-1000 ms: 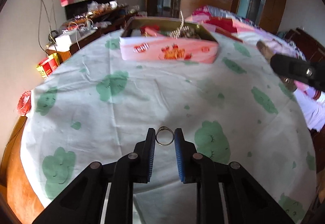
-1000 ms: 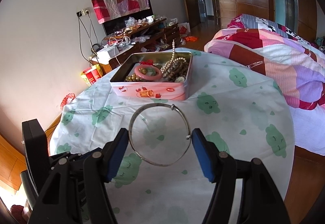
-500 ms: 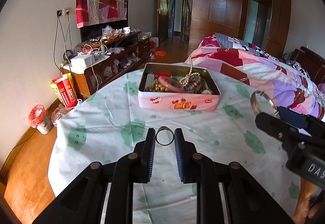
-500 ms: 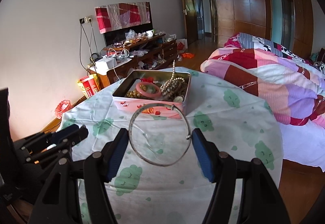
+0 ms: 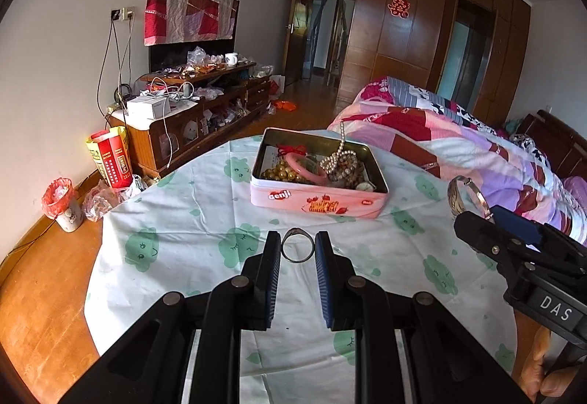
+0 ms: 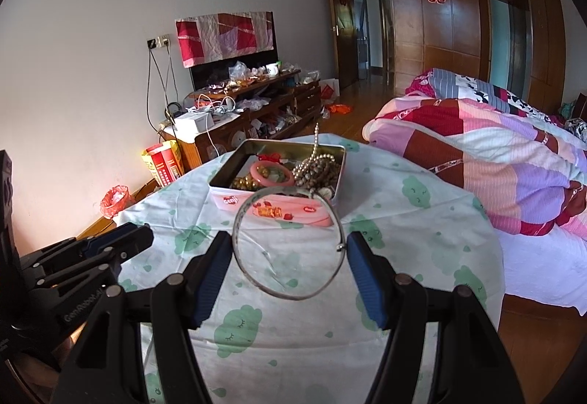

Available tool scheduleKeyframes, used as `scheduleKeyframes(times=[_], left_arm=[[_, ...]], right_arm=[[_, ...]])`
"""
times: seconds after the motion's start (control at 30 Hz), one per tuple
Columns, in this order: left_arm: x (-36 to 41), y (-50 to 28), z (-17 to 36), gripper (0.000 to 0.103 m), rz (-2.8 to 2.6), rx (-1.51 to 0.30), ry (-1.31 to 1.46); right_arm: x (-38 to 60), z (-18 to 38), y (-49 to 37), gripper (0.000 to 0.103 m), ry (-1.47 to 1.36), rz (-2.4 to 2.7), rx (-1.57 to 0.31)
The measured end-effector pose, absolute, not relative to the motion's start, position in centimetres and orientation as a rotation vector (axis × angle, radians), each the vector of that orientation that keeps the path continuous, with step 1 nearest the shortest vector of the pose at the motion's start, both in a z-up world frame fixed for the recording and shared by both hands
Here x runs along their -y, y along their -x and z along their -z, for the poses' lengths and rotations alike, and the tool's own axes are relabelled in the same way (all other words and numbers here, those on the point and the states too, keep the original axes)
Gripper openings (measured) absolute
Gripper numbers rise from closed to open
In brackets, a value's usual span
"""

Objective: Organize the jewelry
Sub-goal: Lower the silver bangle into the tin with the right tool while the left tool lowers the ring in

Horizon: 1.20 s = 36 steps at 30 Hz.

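The left gripper (image 5: 298, 250) grasps a small metal ring (image 5: 298, 250) between its blue fingers (image 5: 273, 279), raised above the near part of the counter (image 5: 183, 213). The right gripper (image 6: 290, 257) clamps a large silver bangle (image 6: 290, 294) between its fingers (image 6: 361, 275), in front of the pink tin (image 6: 279, 211), which holds beads and bracelets toward the counter's far edge.

Both grippers have risen above the table (image 5: 190, 217), carrying ring (image 5: 298, 250) and bangle (image 6: 290, 242).
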<state>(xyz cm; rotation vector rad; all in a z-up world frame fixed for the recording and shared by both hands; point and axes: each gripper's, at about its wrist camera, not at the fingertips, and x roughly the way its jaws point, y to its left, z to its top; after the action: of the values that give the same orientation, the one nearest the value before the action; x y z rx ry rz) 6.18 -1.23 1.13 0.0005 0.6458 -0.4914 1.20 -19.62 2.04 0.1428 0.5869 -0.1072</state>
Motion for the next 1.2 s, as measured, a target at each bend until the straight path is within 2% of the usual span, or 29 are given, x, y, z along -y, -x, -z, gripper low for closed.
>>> scheduleKeyframes(times=[0.83,1.2], left_arm=[[3.0,-10.0,-4.6,0.019,0.543,-0.563,0.073],[4.5,-13.2,-4.2,0.019,0.533,-0.574,0.058]], right_arm=[[21.1,-4.4,-4.7,0.067,-0.153,0.110,-0.529],[22.1,-4.7,-7.8,0.067,-0.154,0.134,-0.520]])
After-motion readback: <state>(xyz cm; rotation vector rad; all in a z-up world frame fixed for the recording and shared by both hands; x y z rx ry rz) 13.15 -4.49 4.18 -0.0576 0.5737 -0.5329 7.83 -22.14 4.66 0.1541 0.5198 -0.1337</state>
